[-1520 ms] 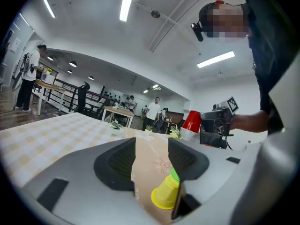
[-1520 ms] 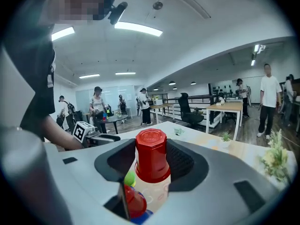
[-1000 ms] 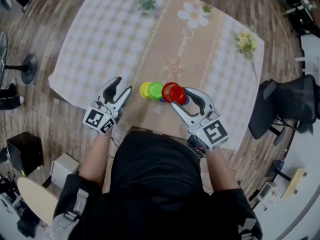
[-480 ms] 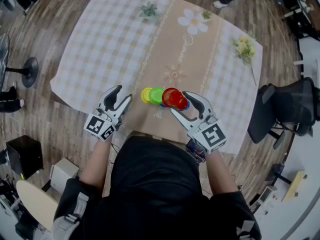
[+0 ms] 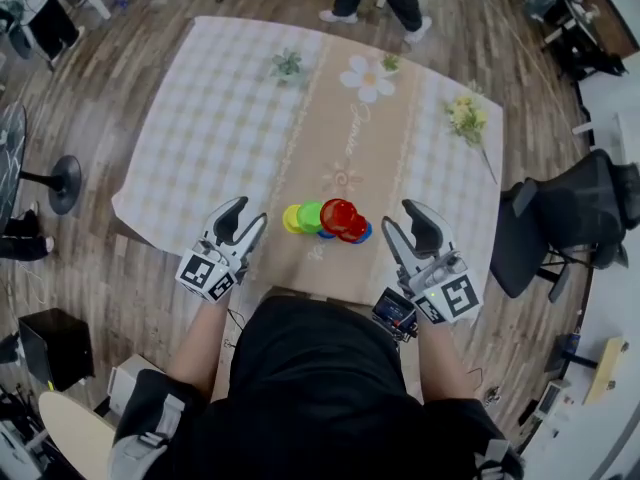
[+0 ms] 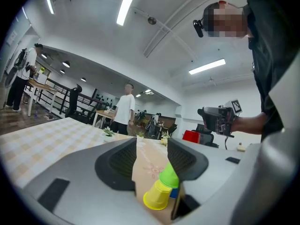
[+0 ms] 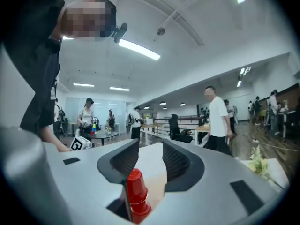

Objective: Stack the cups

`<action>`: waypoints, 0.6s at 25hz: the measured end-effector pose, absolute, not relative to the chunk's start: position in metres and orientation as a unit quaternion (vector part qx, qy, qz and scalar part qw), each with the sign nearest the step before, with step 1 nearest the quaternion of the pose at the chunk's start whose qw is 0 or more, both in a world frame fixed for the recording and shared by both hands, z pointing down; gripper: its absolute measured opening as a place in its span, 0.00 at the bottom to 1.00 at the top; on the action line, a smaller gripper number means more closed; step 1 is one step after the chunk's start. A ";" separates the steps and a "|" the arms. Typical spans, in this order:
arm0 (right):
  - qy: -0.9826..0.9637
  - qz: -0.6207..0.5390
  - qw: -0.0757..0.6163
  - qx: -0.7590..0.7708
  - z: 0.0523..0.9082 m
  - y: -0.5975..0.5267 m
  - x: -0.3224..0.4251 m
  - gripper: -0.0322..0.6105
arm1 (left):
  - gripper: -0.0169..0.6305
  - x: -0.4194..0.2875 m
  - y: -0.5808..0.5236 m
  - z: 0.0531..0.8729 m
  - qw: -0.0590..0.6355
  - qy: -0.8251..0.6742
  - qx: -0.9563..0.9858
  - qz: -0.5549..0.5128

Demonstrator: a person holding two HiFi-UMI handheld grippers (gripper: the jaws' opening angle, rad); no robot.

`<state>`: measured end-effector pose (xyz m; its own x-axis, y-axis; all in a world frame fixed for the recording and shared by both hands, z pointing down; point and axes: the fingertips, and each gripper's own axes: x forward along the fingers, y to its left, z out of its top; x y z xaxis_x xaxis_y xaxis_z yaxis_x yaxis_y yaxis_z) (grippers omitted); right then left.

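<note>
- The left gripper (image 5: 245, 218) (image 6: 152, 146) hovered over the near edge of the table (image 5: 200, 118). Its fingers were spread, with nothing pinched between them.
- The yellow cup (image 5: 291, 219) (image 6: 158, 196) stood nearest those fingers, just to their right and clear of them. In the left gripper view it showed through the gap between the fingers, untouched.
- The green cup (image 5: 311, 215) (image 6: 169, 176) stood against the yellow cup's far side, further from the left fingers.
- The red cups (image 5: 340, 215) (image 7: 136, 196), one nested on the other, came next in the row. They sat roughly midway between the two pairs of fingers.
- A blue cup (image 5: 364, 234) peeked out at the red cups' right edge, on the side towards the right fingers.
- The right gripper (image 5: 402, 220) (image 7: 151, 156) was held to the right of the cups, with an open stretch of cloth between them and its fingers.
- Its jaws had just been closing, yet the fingers remained parted and nothing was clamped. The red cups only showed through the gap, away from the pads.
</note>
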<state>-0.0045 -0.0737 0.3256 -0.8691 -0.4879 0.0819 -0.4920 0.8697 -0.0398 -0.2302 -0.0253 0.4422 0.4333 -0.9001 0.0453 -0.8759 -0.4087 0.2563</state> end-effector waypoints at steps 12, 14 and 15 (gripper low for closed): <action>-0.933 -0.012 0.010 0.358 0.341 -0.075 0.058 0.07 | 0.05 -0.180 0.003 0.381 0.059 -0.561 0.824 -0.051; -0.933 -0.001 0.021 0.359 0.356 -0.066 0.066 0.07 | 0.04 -0.164 0.012 0.378 0.054 -0.568 0.820 -0.044; -0.933 0.004 0.025 0.358 0.362 -0.060 0.070 0.07 | 0.03 -0.156 0.019 0.377 0.051 -0.572 0.817 -0.040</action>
